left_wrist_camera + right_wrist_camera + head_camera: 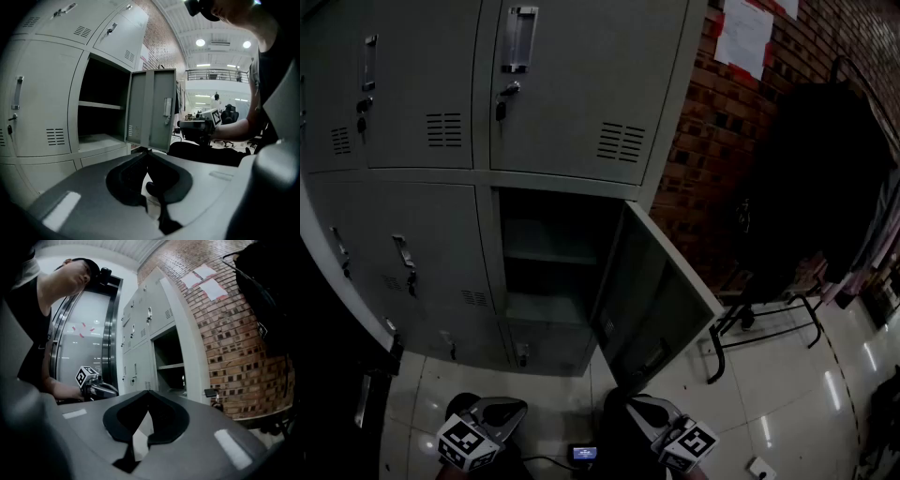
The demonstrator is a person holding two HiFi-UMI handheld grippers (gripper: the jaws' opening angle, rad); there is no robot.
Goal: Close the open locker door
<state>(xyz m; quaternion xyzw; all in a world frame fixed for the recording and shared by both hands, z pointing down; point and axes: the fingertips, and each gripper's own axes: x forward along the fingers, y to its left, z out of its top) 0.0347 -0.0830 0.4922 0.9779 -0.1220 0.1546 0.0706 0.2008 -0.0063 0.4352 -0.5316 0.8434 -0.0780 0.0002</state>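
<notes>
Grey locker door [661,300] open ahead of left tongs [147,152] and right tongs [149,392], both closed, empty.

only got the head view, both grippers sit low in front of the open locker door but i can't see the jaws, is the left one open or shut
Observer: Shut. In the left gripper view the left gripper has its jaw tips together with nothing between them.
Operator: and the other one
Observer: The right gripper is shut too, and empty, in its own view.
Operator: anything inside in the way, it's dark here
Observer: The left gripper view is brighter: nothing shows on the shelf.
</notes>
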